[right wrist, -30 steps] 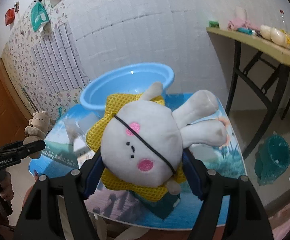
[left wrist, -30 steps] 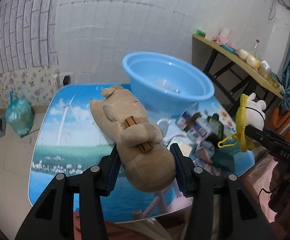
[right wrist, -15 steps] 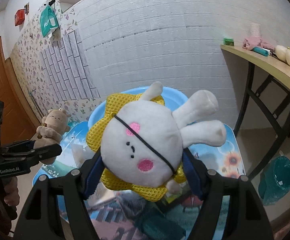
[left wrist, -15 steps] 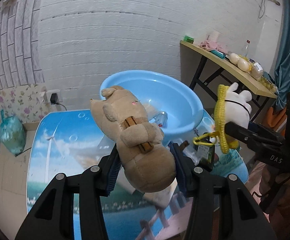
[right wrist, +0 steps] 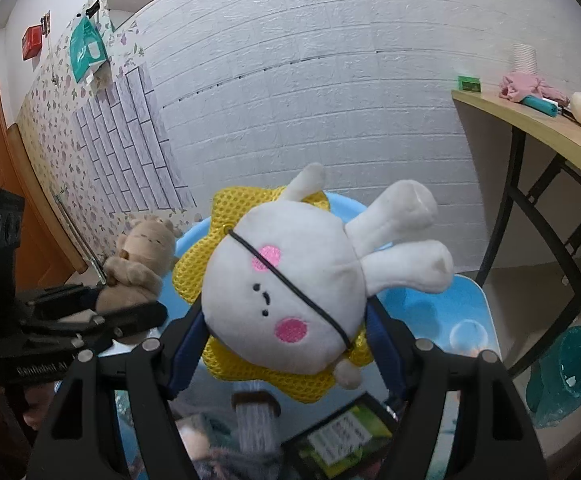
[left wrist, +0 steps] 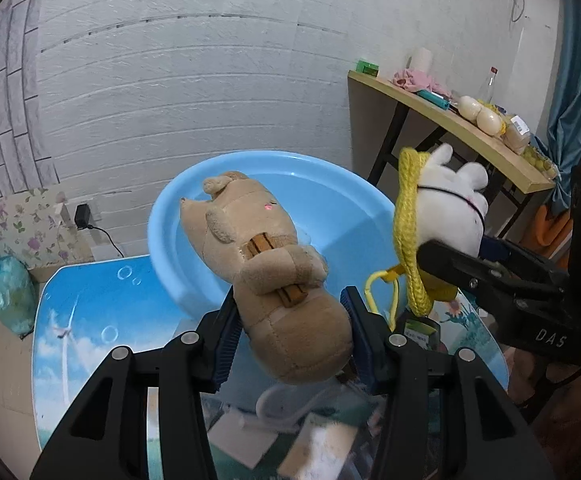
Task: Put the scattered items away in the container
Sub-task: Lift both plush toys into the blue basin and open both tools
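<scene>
Desk (left wrist: pixel 90 320): blue sky print, basin (left wrist: pixel 342 216) at the far edge.
Wall (left wrist: pixel 194 88): white brick.
Left hand-held gripper (left wrist: pixel 290 332): grasping bear (left wrist: pixel 266 272).
Right hand-held gripper (right wrist: pixel 286 344): grasping rabbit (right wrist: pixel 290 300).

**Much of the basin and clutter out of sight**

The brown plush (left wrist: pixel 286 300) covers the middle of the blue basin (left wrist: pixel 342 216). The white rabbit plush (right wrist: pixel 290 300) hides nearly all of it from the right wrist. Items low on the bench (left wrist: pixel 90 320) are blurred and cut off; the green packet's (right wrist: pixel 342 436) print is unreadable.
</scene>
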Available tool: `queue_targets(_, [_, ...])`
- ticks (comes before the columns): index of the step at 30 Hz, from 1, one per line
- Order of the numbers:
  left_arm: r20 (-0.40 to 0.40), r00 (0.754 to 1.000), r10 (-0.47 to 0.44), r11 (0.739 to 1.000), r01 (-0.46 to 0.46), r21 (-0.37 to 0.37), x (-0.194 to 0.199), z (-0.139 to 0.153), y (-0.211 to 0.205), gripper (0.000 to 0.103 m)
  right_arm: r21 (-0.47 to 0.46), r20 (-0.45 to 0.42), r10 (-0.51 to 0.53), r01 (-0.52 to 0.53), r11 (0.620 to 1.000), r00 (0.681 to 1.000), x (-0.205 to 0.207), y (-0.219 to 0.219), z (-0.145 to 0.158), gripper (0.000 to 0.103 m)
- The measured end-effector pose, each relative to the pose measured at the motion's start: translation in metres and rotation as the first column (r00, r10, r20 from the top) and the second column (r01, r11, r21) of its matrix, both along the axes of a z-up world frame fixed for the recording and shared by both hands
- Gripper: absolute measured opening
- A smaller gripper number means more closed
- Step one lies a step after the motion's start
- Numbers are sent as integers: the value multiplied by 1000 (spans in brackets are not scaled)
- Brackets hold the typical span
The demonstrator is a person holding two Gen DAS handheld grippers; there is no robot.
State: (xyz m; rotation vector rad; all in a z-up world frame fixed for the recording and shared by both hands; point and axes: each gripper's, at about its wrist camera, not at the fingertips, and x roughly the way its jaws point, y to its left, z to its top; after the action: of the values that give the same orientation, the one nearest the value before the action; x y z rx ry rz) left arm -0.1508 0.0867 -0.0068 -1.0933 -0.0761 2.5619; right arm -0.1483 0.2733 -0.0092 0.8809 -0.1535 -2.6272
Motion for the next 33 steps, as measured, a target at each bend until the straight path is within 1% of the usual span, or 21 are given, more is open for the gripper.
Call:
queue_targets(5, [25, 1000, 1, 1000, 0, -11, -15, -11, -1, 49, -10, 9, 2, -2, 1000, 1000, -21, -2, -5, 73])
queue_targets(7, [27, 1000, -2, 1000, 2, -9, -18, -13, 0, 49, -6, 17, 4, -4, 1000, 1000, -27, -4, -9, 74])
queue_targets(10, [26, 1000, 1, 1000, -1, -24, -20, -15, 0, 49, 8, 35, 9, -9, 1000, 999, -34, -9, -16, 75])
queue_targets(13, [28, 1000, 1, 1000, -1, -18, -20, -16, -1, 50, 16, 40, 13, -14, 1000, 999, -36, -11, -19, 79])
queue_targets(19, [27, 1000, 5, 1000, -4, -12, -14, -16, -5, 49, 39, 68, 21, -24, 999, 997, -37, -18, -23, 81])
queue_targets(25, [23, 999, 23, 1000, -23, -15, -1, -13, -15, 50, 52, 45, 31, -34, 998, 998, -26, -22, -17, 81])
queue_targets(27, [24, 999, 33, 999, -33, -14, 4, -13, -20, 51, 52, 40, 30, -32, 998, 999, -20, -21, -15, 81])
queue_targets(30, [22, 999, 41, 999, -41, -11, 14, -13, -26, 59, 58, 44, 15, -18, 998, 999, -12, -16, -15, 81])
queue_targets(32, [15, 999, 40, 999, -40, 3, 23, -12, -32, 70, 60, 50, 3, -6, 998, 999, -6, -10, -16, 81])
queue_targets(33, [11, 999, 45, 999, -45, 6, 27, -11, -34, 73, 61, 51, -8, 5, 998, 999, -2, -7, -17, 81])
